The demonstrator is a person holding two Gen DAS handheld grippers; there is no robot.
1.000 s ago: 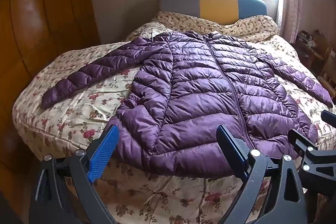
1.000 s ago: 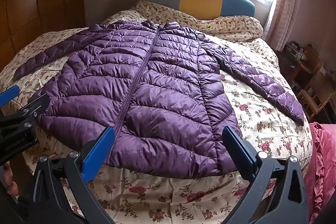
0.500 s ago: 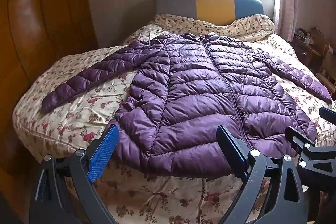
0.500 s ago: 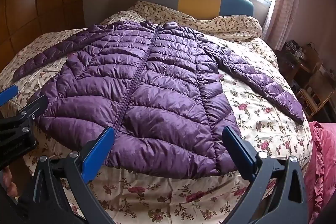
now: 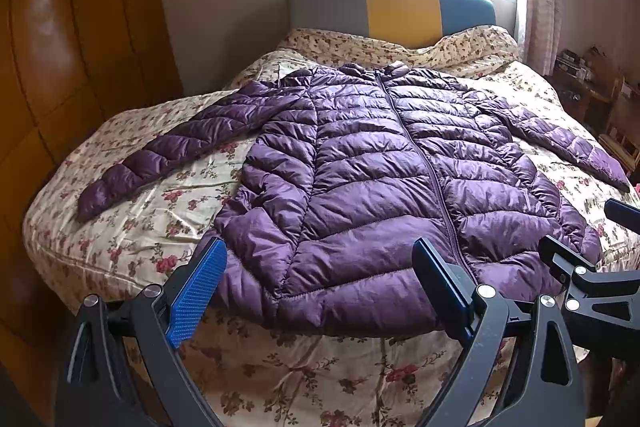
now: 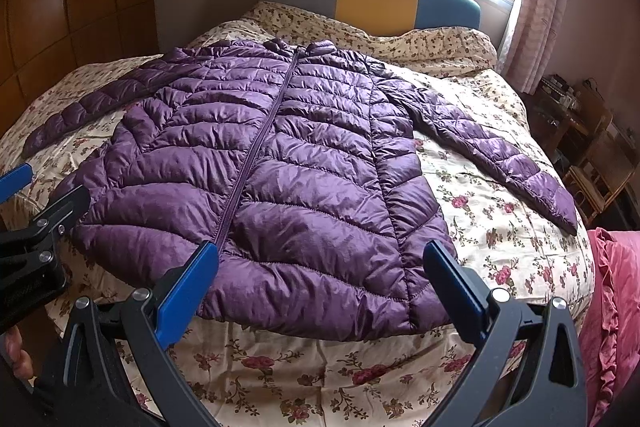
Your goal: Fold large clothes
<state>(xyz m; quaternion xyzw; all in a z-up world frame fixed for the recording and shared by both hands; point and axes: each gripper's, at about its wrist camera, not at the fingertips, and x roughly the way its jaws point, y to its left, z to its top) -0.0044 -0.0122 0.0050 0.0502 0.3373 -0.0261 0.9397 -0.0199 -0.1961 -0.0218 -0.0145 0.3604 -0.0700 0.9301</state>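
While the purple jacket (image 5: 384, 187) lies flat, zipped, on the bed (image 5: 132, 239), we hover left tongs (image 5: 316, 287) and right tongs (image 6: 320, 283) spread, empty; ideally each pinches a sleeve cuff first.

Two hand-held grippers, black frames with blue pads

The left gripper (image 5: 318, 287) has two curved black arms with triangular cut-outs, silver round screws at the joints, and blue pads (image 5: 196, 293) with a fine ribbed grid. The right gripper (image 6: 318, 285) is built alike: black arms, silver screws, smooth blue pads (image 6: 186, 291). A bit of a hand (image 6: 16, 353) shows beside a black body.
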